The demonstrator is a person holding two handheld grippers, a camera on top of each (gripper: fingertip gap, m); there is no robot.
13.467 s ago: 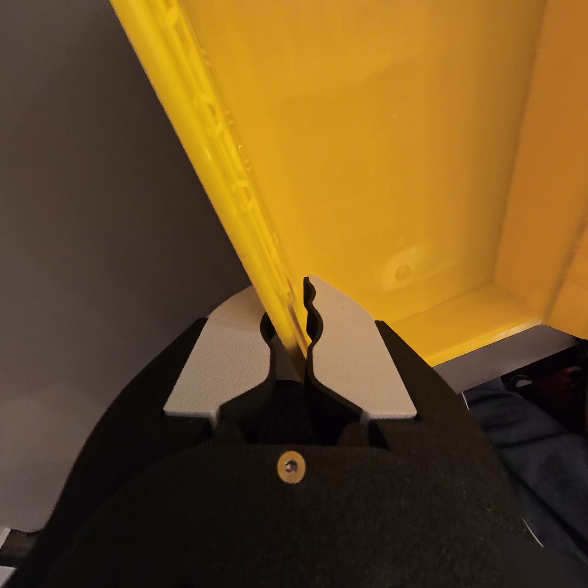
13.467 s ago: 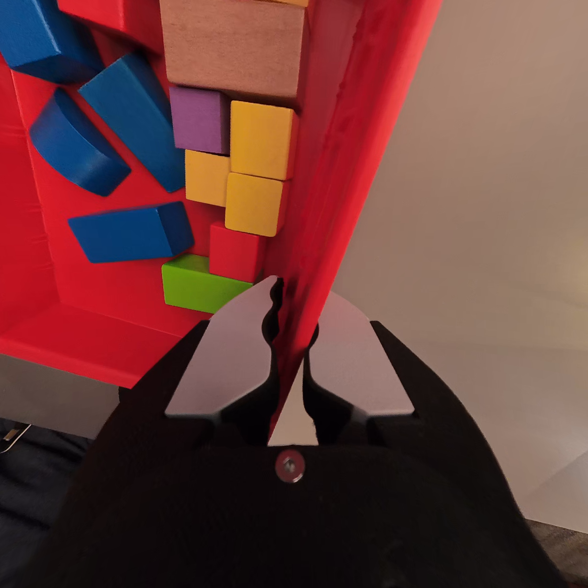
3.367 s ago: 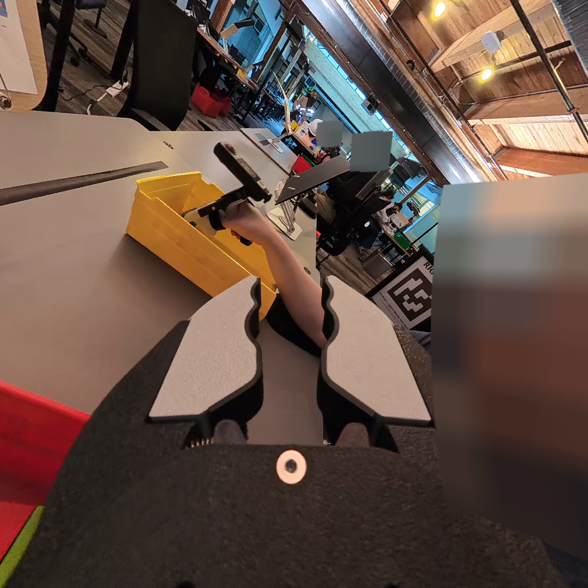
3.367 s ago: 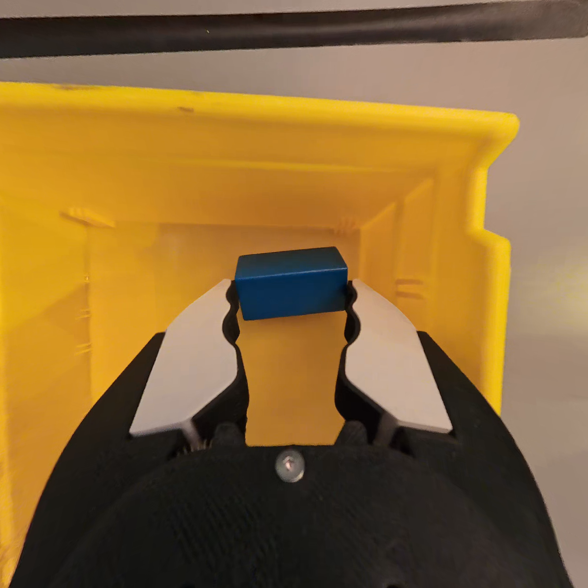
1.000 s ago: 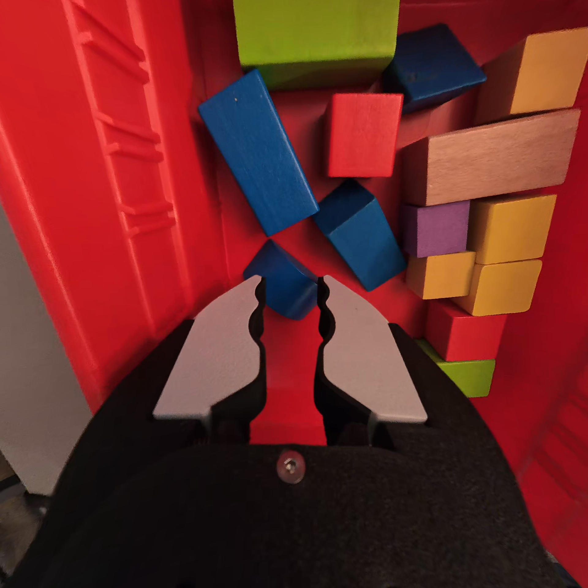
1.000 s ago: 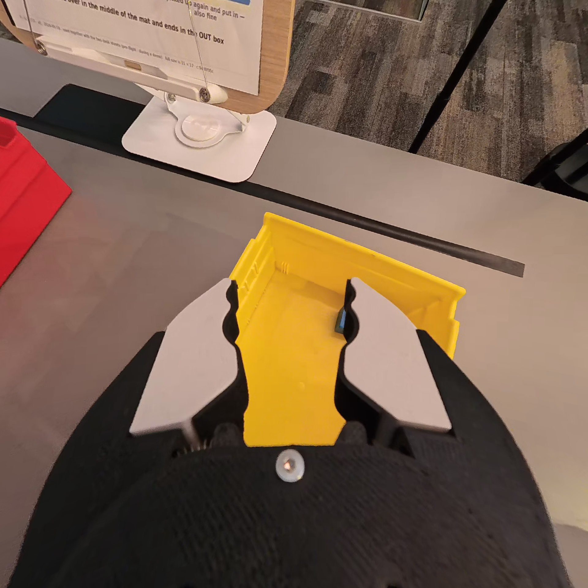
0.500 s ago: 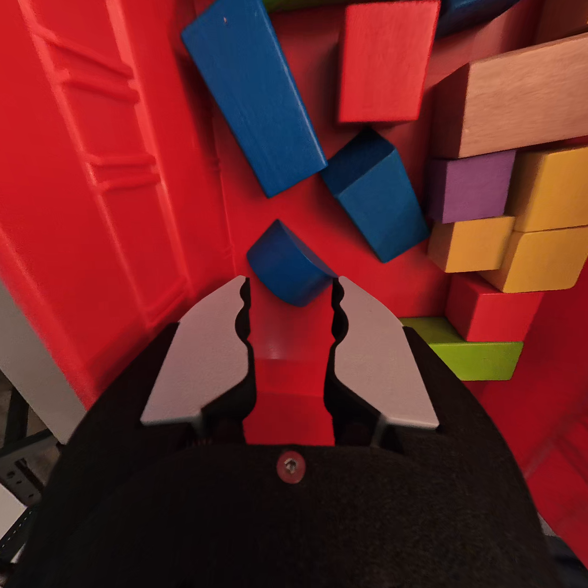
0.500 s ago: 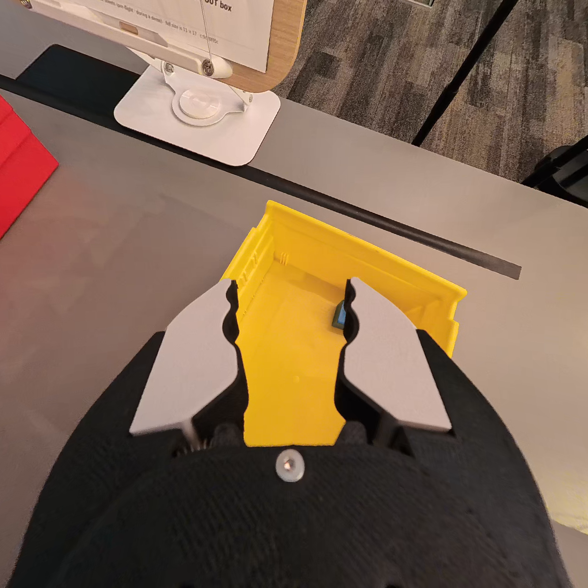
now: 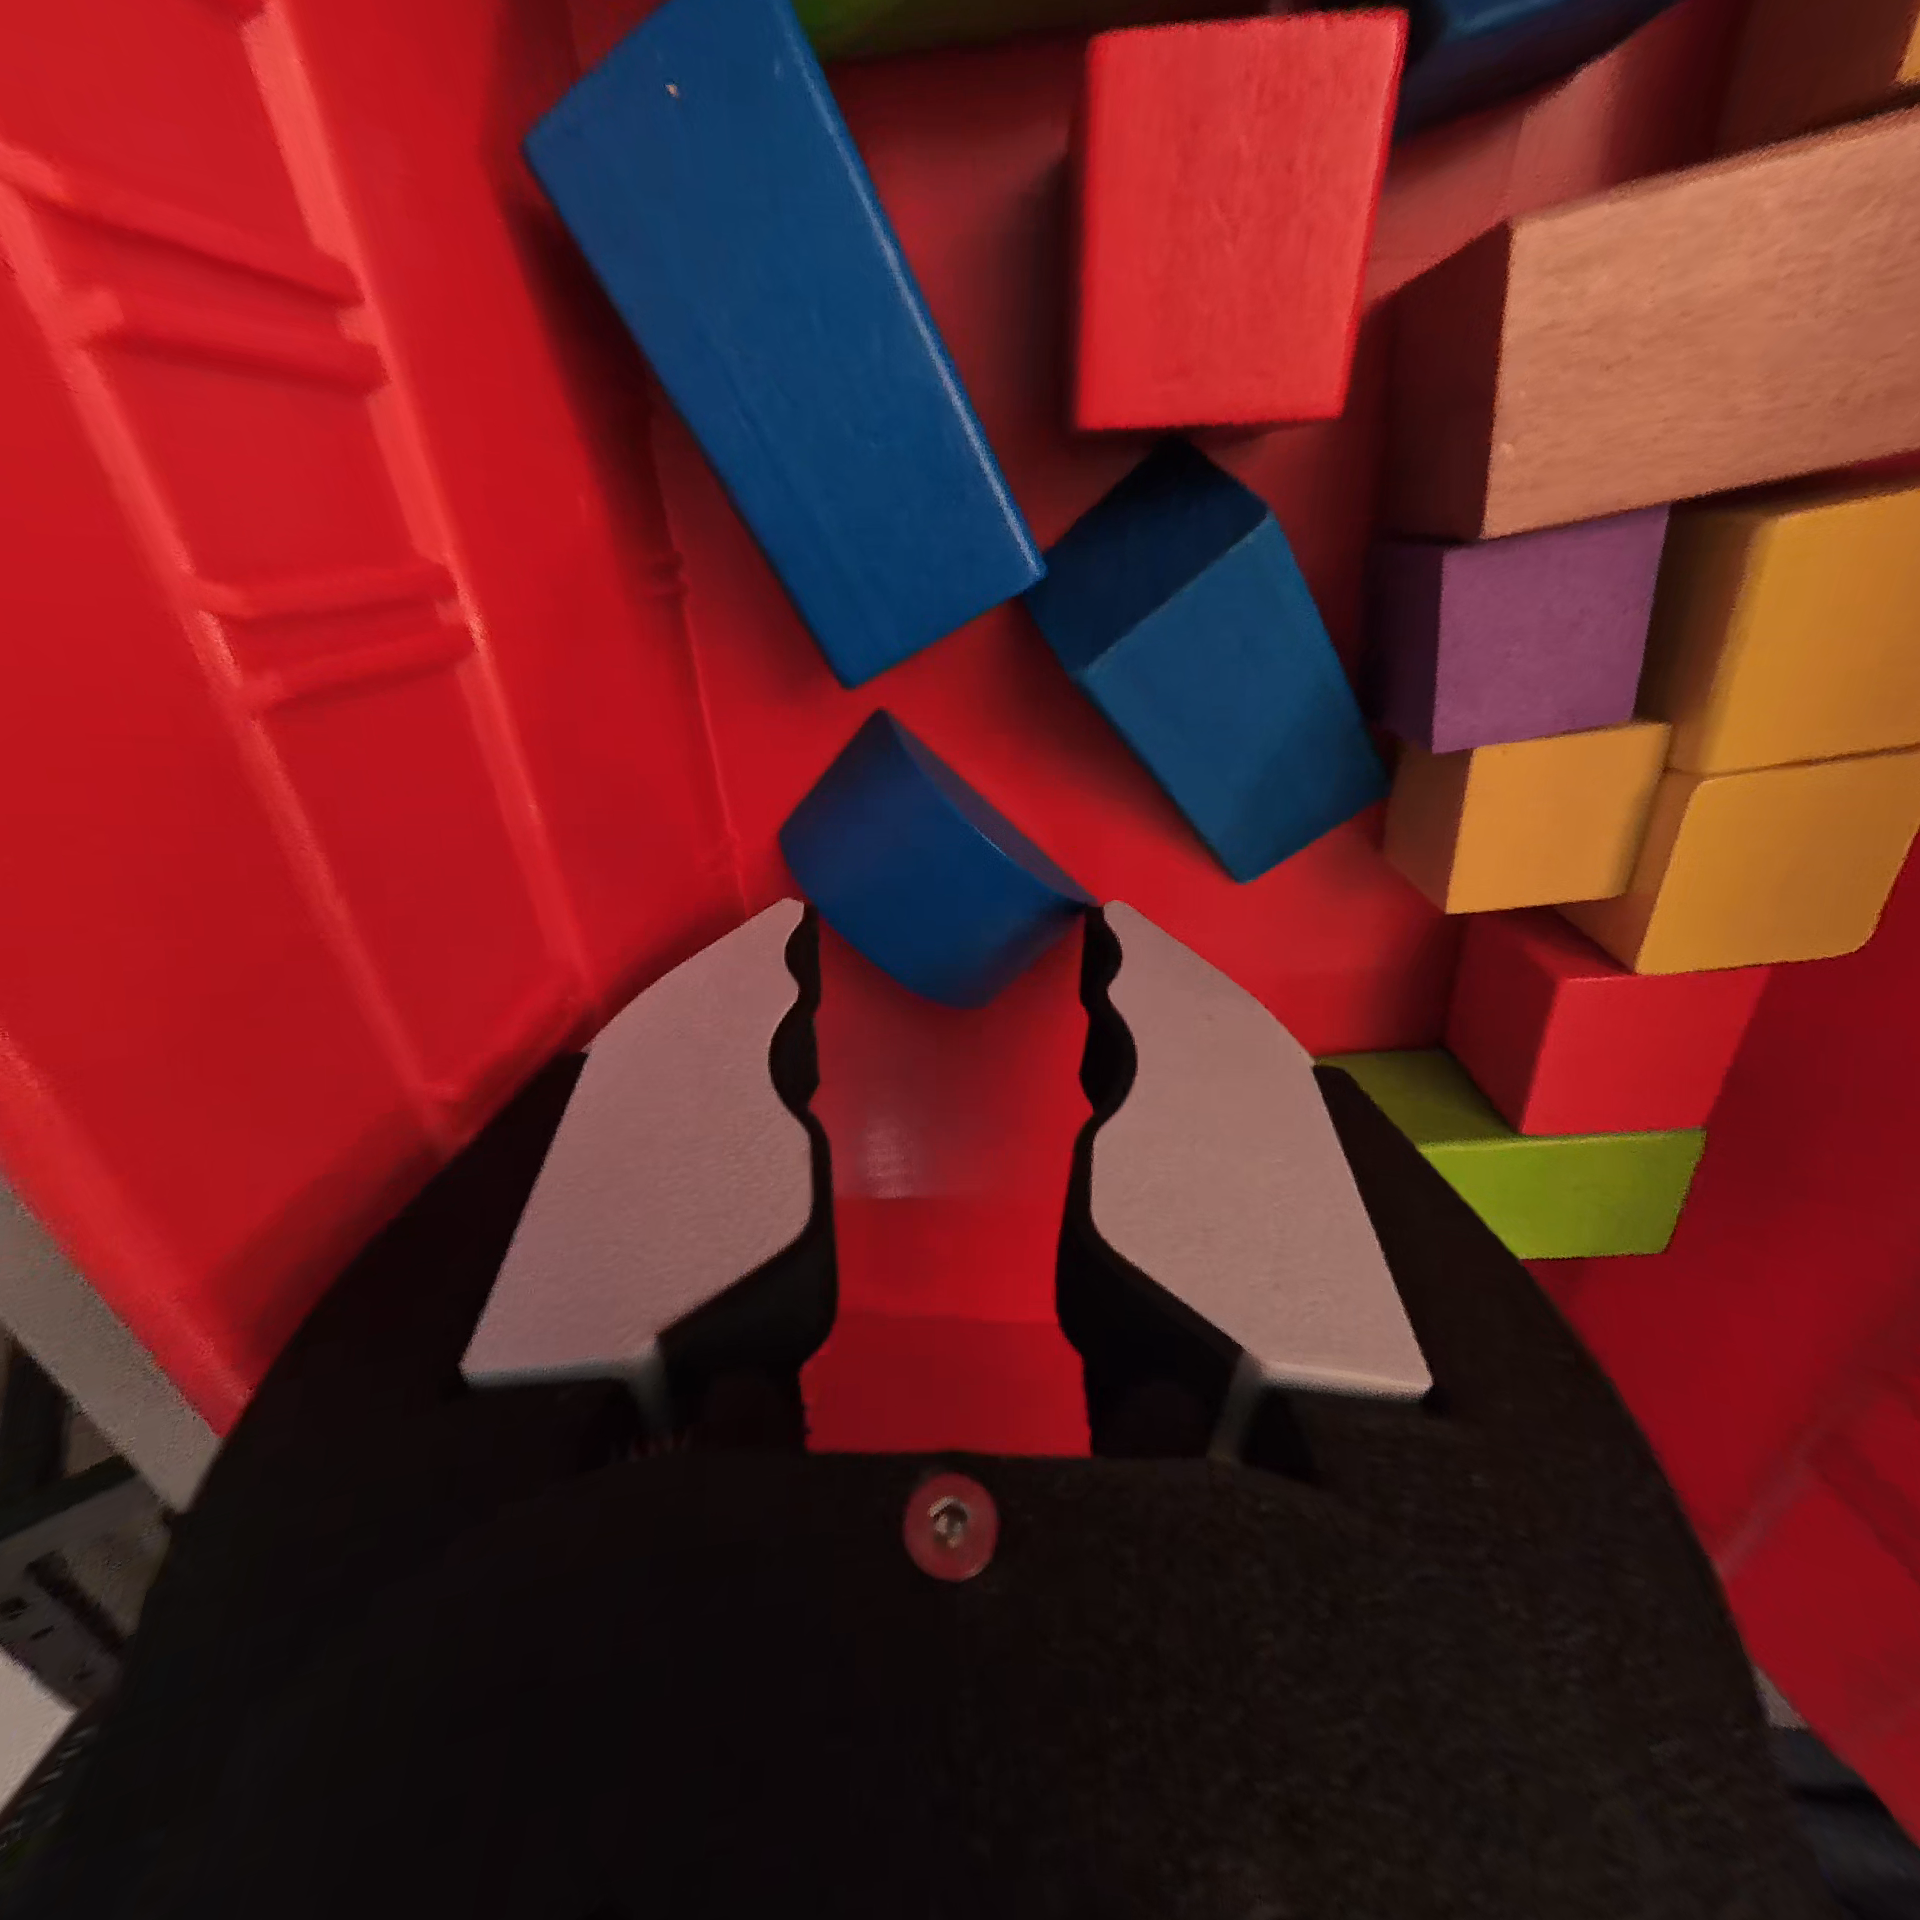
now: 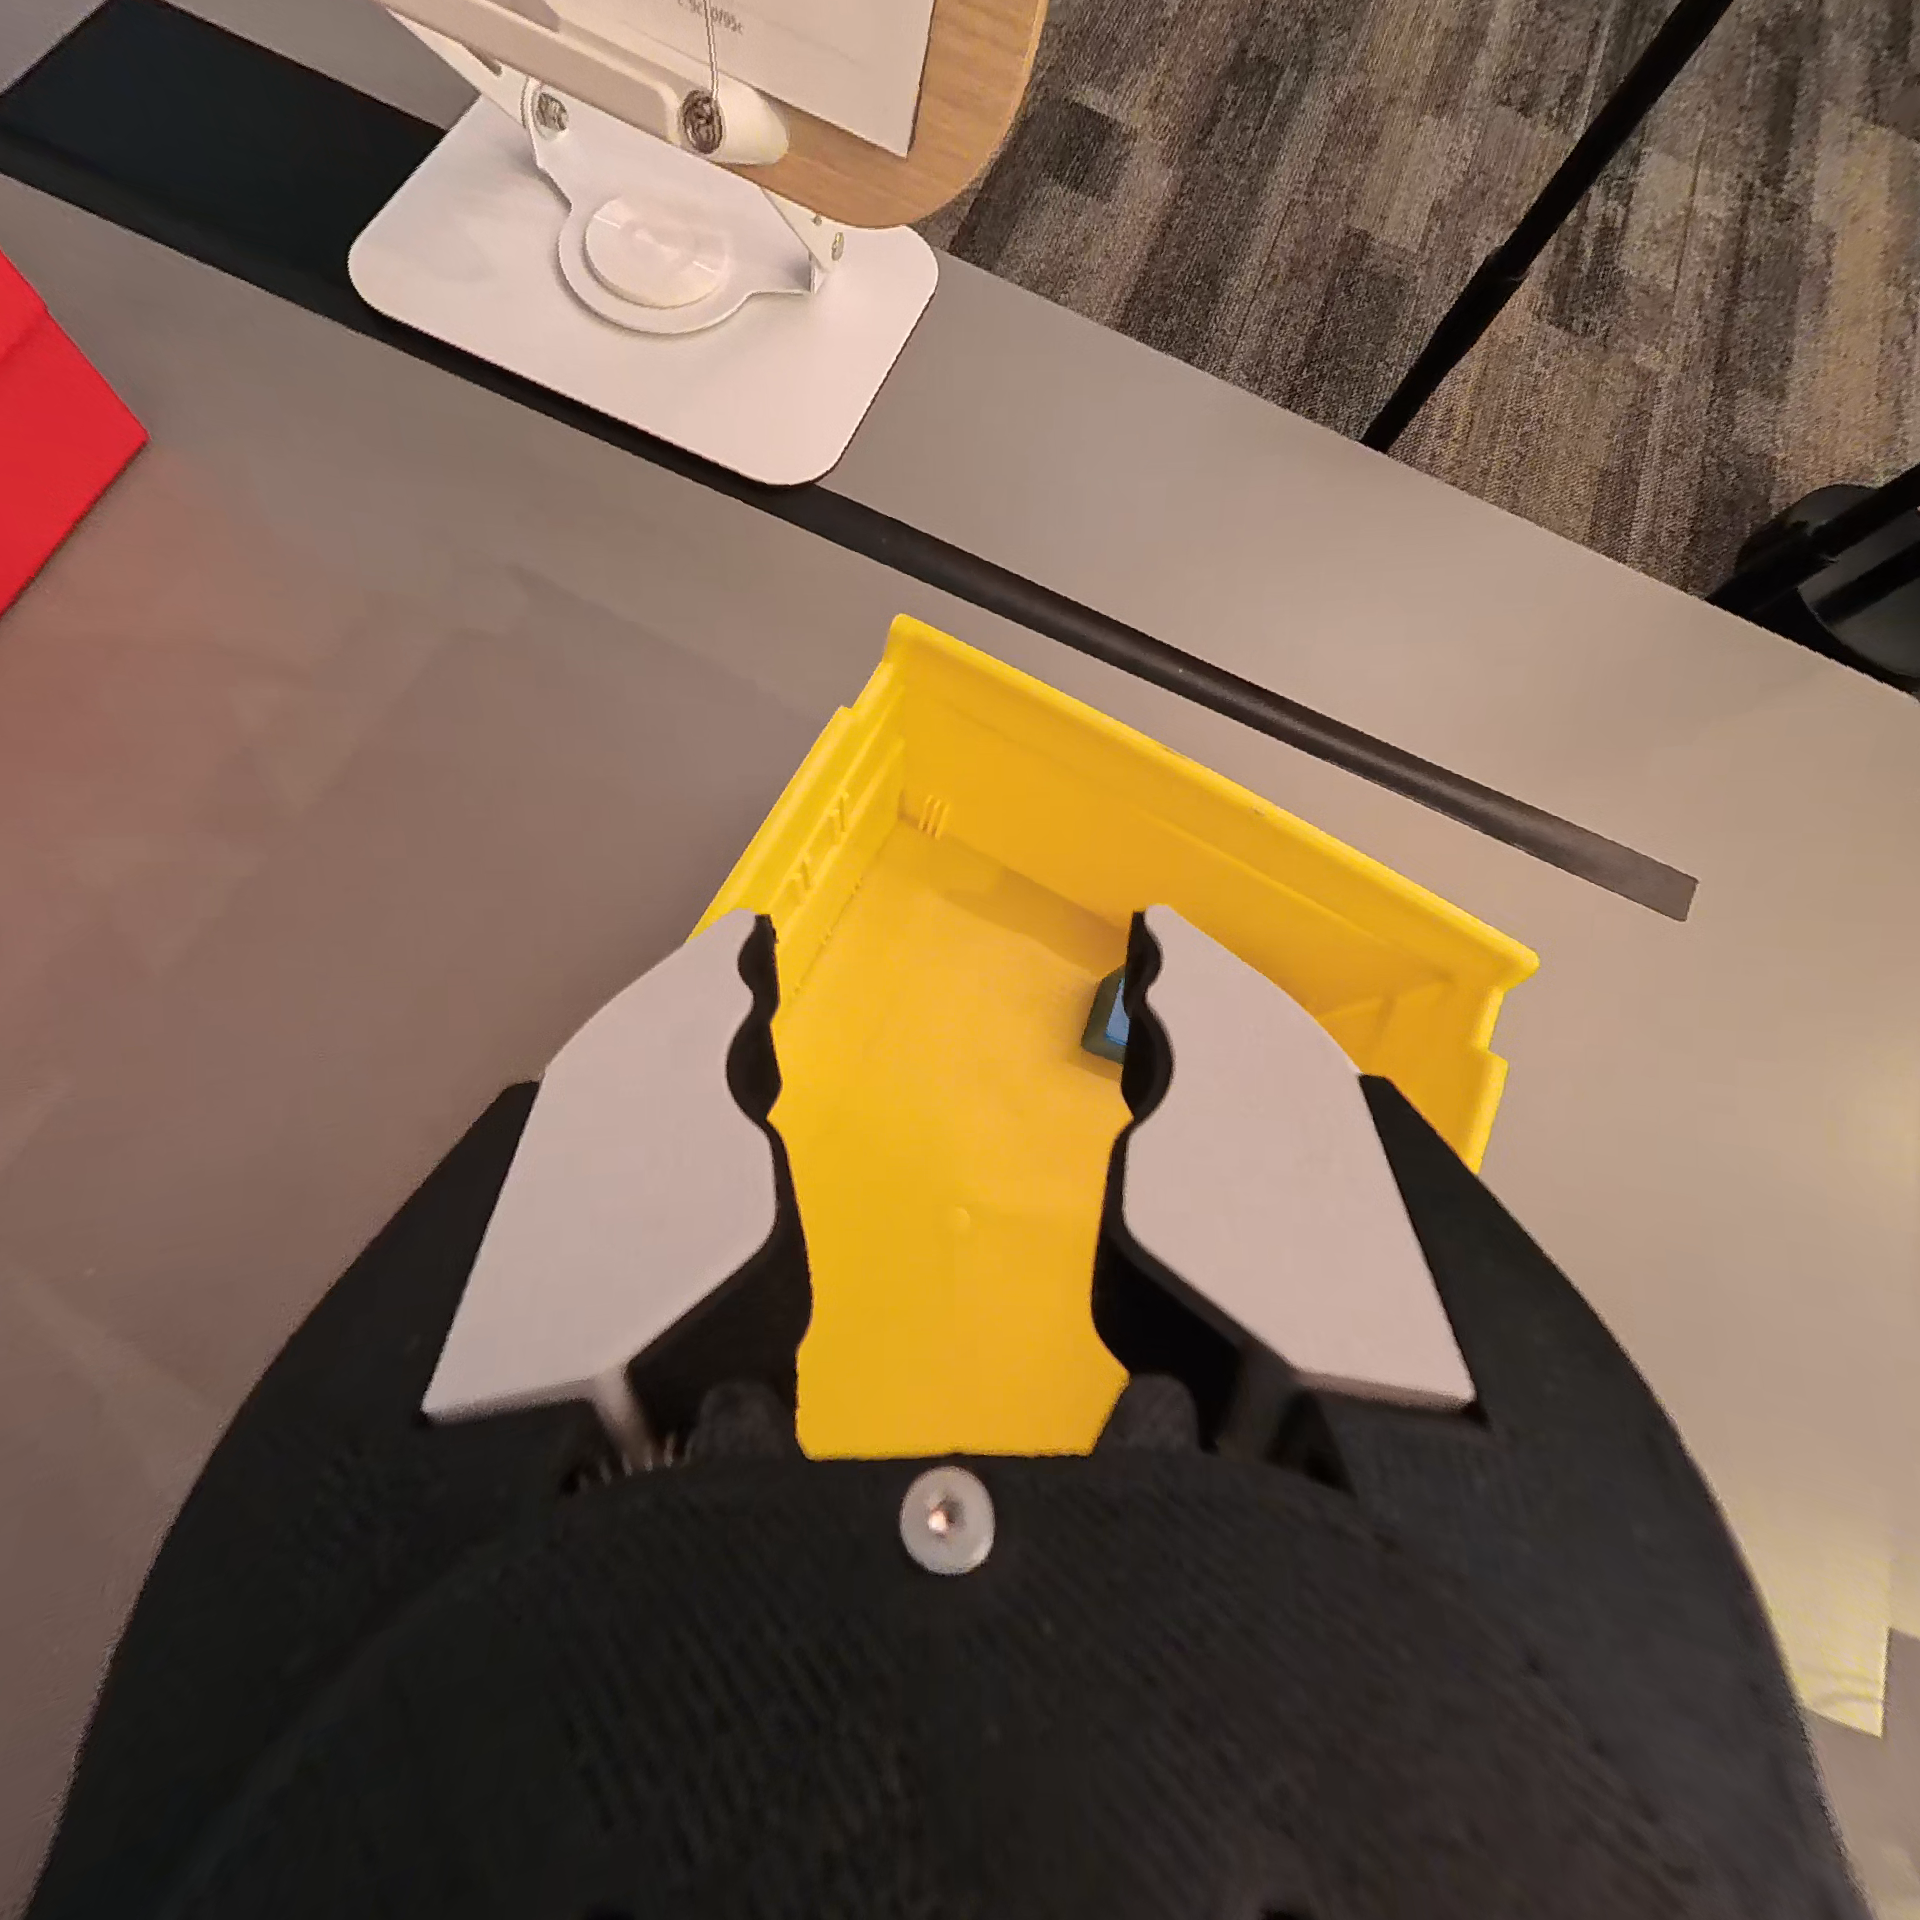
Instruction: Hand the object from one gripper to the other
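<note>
Since a moment ago the left tool (image 9: pixel 948 920) has pushed deeper into the red bin (image 9: pixel 260 644), so its spread tips now flank the rounded blue block (image 9: pixel 920 894); whether they touch it is hard to tell. The right tool (image 10: pixel 951 925) has lifted a little higher over the yellow bin (image 10: pixel 1195 821), and it is spread wide and empty.

A grey surface (image 10: pixel 364 831) fills most of the right wrist view, crossed by a dark strip (image 10: pixel 1351 748) running from far left to right. Beyond its far edge lies a floor (image 10: pixel 1299 187) of grey-brown planks, with dark stand legs at the far right. On the far side of the surface stands a white stand base (image 10: pixel 644 343) carrying a wooden-edged board (image 10: pixel 904 156) with a sheet on it. A corner of the red bin shows at the left edge.

In the yellow bin, by the right wall, lies a small blue block (image 10: pixel 1107 1023), partly hidden behind a finger.

Inside the red bin lie a long blue block (image 9: pixel 779 343), a shorter blue block (image 9: pixel 1205 665), a red block (image 9: pixel 1226 229), a plain wooden block (image 9: pixel 1704 332), a purple cube (image 9: pixel 1517 634), yellow cubes (image 9: pixel 1766 821) and a green block (image 9: pixel 1548 1184) at the near right.
</note>
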